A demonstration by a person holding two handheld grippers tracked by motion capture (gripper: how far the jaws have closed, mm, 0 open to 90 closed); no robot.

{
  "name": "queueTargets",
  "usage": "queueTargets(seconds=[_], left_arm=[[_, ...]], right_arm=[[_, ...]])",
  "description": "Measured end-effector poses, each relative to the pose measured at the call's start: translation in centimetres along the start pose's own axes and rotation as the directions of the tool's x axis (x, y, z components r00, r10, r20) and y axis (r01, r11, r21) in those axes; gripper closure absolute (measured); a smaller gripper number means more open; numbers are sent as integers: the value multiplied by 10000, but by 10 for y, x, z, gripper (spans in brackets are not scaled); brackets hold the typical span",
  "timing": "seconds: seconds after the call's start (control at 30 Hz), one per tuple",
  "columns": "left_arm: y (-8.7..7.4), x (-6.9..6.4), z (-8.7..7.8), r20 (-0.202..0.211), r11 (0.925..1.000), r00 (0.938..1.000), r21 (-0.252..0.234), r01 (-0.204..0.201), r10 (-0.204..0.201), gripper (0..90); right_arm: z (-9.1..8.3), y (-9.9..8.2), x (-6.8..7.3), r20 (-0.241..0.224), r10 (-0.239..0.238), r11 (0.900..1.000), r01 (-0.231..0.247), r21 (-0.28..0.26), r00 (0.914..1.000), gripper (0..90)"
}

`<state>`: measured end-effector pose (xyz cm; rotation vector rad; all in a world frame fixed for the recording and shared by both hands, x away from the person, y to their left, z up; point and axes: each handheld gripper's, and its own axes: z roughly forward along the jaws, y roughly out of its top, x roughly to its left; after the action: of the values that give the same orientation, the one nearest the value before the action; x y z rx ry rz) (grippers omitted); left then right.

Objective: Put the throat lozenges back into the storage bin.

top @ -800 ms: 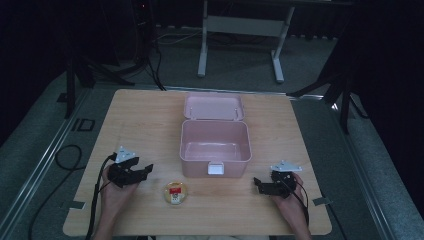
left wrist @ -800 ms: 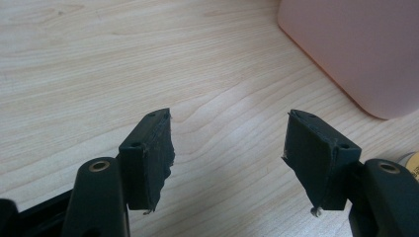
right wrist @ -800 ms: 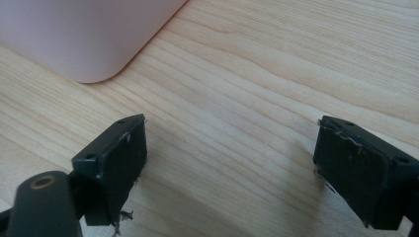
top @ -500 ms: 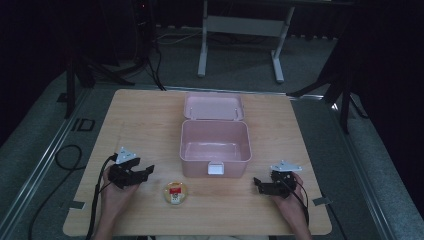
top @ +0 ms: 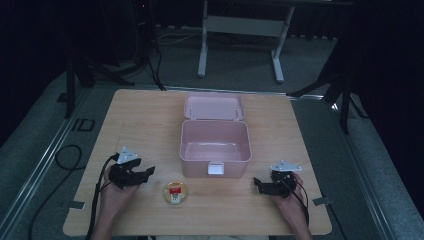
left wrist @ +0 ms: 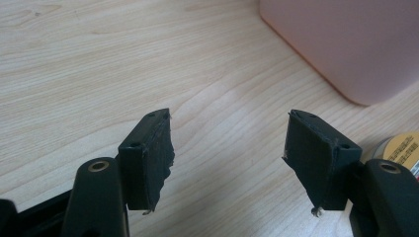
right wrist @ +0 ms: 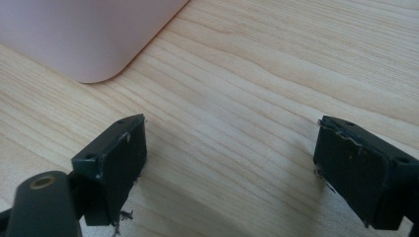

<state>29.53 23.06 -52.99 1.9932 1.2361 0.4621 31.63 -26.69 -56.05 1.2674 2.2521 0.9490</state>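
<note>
Both claws stand released, nothing between them: left claw [top: 148, 172] lower left, right claw [top: 256, 183] lower right. Round tin [top: 176, 192] lies on the worktop [top: 150, 120] below the open pink box [top: 215, 142], nearer the left claw.

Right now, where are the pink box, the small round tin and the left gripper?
pink box [top: 215, 161]: high view, on its front wall above the latch.
small round tin [top: 176, 192]: high view, on its yellow and red lid.
left gripper [left wrist: 228, 148]: left gripper view, midway between its open jaws.

Pink box [top: 215, 142], yellow-red tin [top: 176, 192]
</note>
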Motion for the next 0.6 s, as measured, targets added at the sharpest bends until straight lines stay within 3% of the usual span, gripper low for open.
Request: queueTargets(seconds=[0.27,0.6], left_arm=[[4,-5,-6,99,9992,9993,-148,-372,374,361],[8,-12,-9,341,9966,9961,16,-820,819,361]], right_arm=[[0,0,0,-7,-18,10000,18,-5,10000,129],[0,0,0,-10,-16,10000,16,-2,10000,129]])
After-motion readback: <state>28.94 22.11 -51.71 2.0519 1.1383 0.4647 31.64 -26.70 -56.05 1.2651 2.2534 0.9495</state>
